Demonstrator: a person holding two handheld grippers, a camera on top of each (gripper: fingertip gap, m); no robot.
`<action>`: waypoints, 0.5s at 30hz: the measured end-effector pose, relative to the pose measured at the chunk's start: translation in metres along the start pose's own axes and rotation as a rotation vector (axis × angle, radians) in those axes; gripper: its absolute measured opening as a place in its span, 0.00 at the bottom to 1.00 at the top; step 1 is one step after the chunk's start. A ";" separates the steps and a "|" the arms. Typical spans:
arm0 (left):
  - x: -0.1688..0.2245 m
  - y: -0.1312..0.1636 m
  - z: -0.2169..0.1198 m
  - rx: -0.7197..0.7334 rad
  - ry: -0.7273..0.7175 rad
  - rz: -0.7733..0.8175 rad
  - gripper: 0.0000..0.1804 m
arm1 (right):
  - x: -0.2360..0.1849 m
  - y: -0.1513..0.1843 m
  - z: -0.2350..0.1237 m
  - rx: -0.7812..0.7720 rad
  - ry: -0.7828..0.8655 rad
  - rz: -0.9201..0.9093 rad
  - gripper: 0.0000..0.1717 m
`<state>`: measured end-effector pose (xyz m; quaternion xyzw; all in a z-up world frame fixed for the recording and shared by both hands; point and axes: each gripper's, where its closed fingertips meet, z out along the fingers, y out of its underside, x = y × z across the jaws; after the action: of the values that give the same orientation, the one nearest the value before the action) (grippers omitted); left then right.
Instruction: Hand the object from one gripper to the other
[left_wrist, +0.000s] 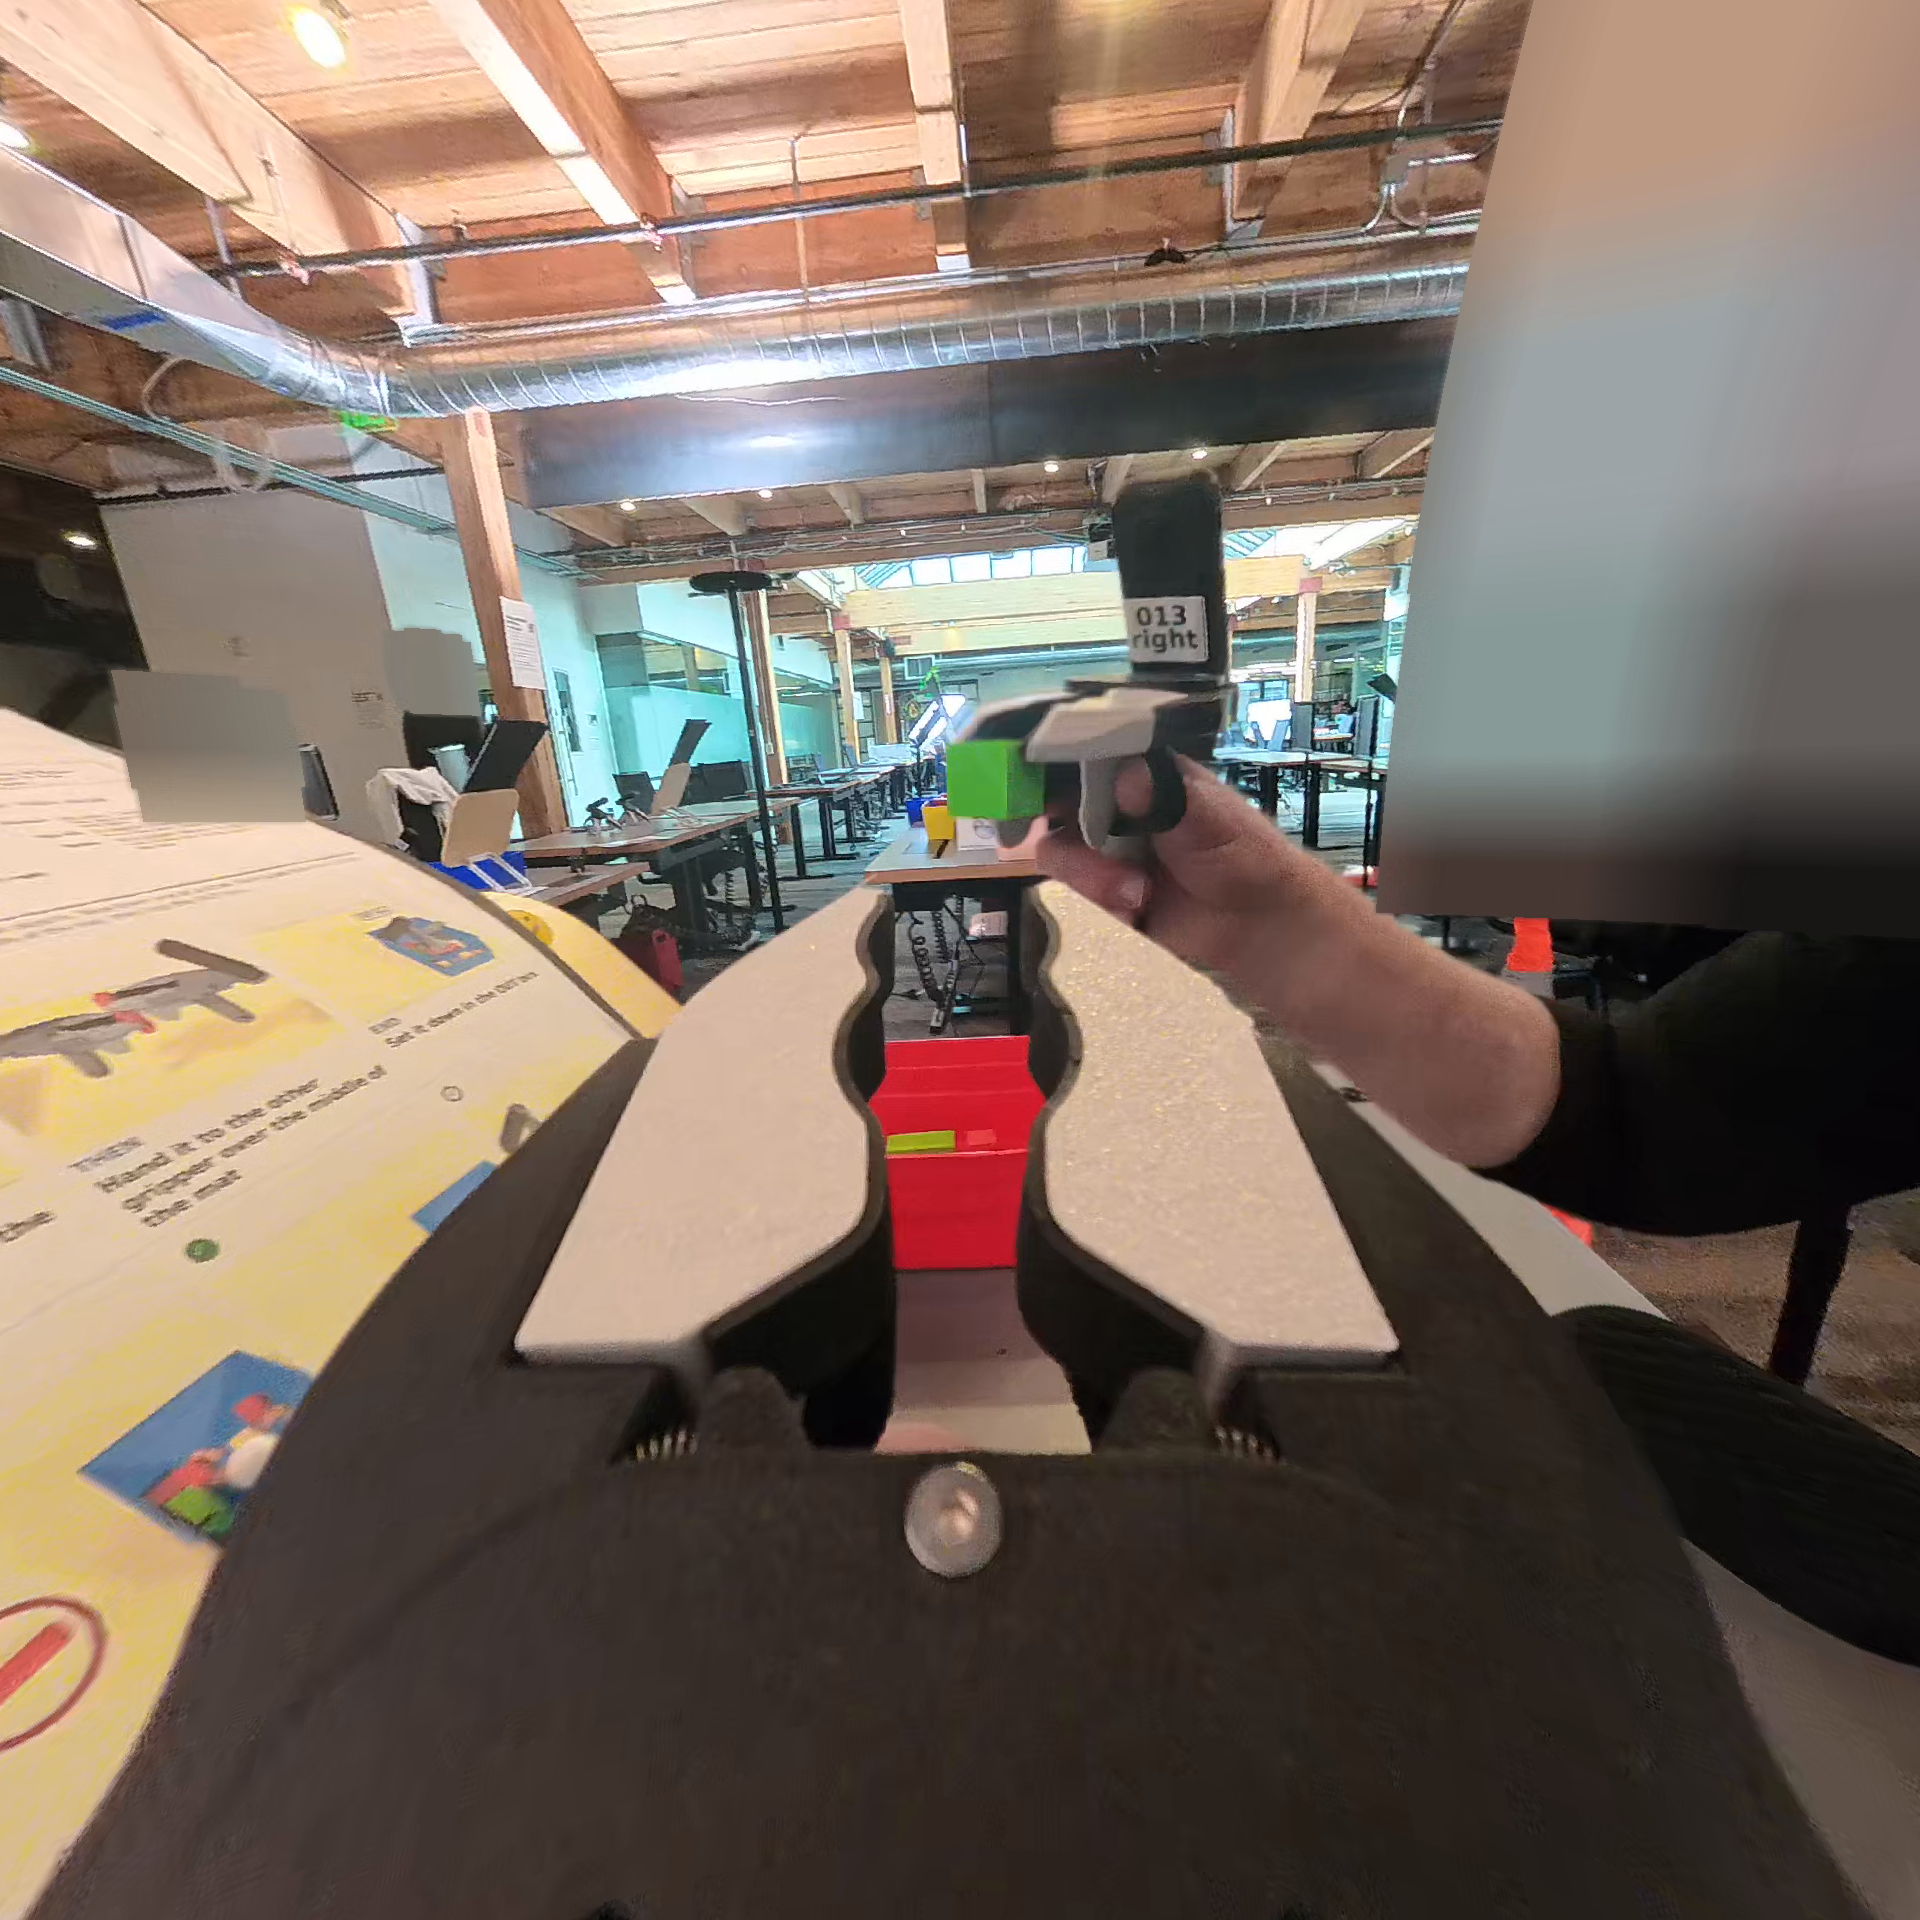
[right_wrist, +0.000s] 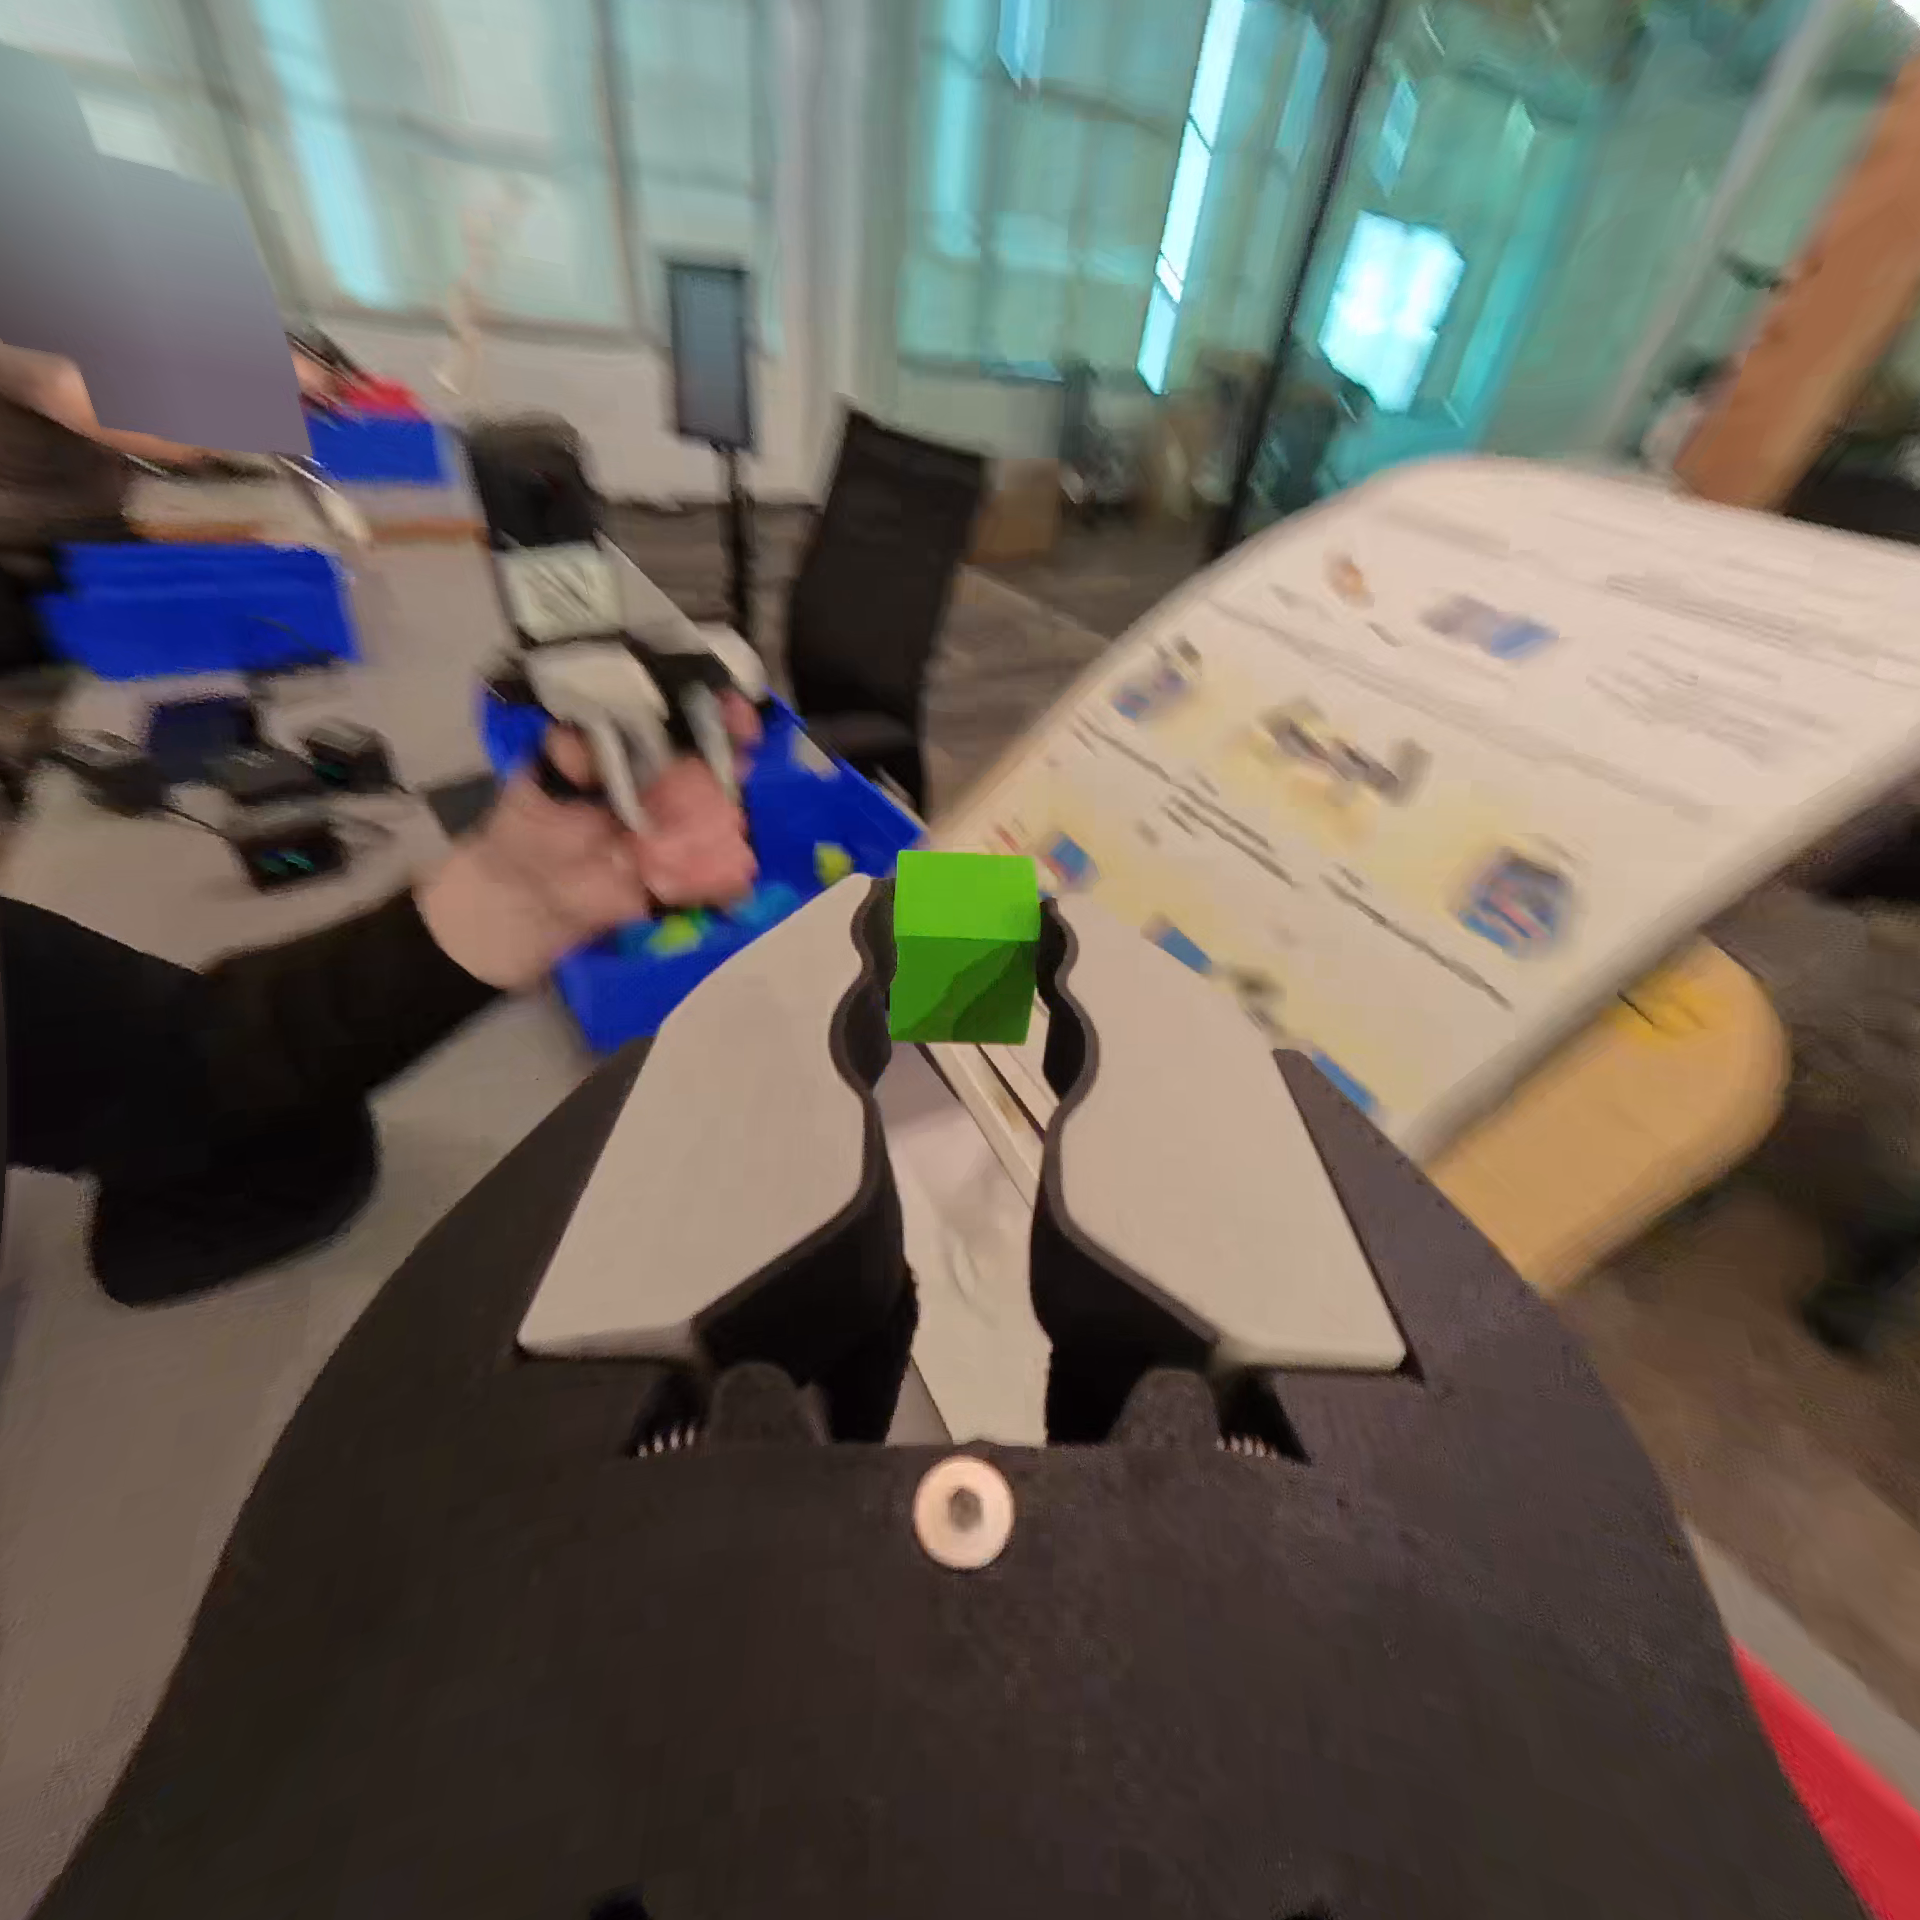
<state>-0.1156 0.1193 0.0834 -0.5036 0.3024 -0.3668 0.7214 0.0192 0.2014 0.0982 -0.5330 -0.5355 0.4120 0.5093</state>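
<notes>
My right gripper (right_wrist: 966, 940) is clamped on the green cube (right_wrist: 964, 951), both pads pressed to its sides near the fingertips, cube upright and sticking up a bit above the fingers. The left wrist view confirms it: the cube (left_wrist: 995, 779) pokes out of the far-off right gripper (left_wrist: 1013, 774), held up in the air by a hand (left_wrist: 1195, 873), with one finger over its top and most of the lower finger hidden behind cube and hand.

My left gripper (left_wrist: 956, 935) has nothing in it: fingers slightly apart, and through the gap I see a red bin (left_wrist: 956, 1195) behind, well apart, most of it blocked by the fingers. Two small pieces sit inside the bin, one green and one red, too small to identify.

The right wrist view is heavily motion-blurred. The left gripper (right_wrist: 675, 769) shows only as a smear of pale fingers over a hand (right_wrist: 582, 873); I can't read its jaws there. A blue bin (right_wrist: 790, 831) behind it holds fuzzy yellow-green bits. The instruction poster (right_wrist: 1455, 748) is blurred, cut by the frame edge; in the left view the poster (left_wrist: 208, 1039) is cropped on the left. Grey patches mask parts of both views.
</notes>
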 end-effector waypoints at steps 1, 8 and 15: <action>-0.003 -0.001 -0.002 0.001 -0.014 0.003 0.12 | 0.019 0.013 -0.020 -0.076 0.070 0.012 0.14; -0.010 0.005 -0.004 -0.062 -0.066 0.050 0.12 | 0.113 0.150 -0.156 -0.627 0.439 0.255 0.14; -0.012 0.010 -0.003 -0.102 -0.086 0.057 0.11 | 0.135 0.271 -0.221 -1.010 0.548 0.473 0.14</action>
<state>-0.1224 0.1305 0.0738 -0.5461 0.3035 -0.3085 0.7173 0.2894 0.3374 -0.1230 -0.8987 -0.3816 0.0576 0.2083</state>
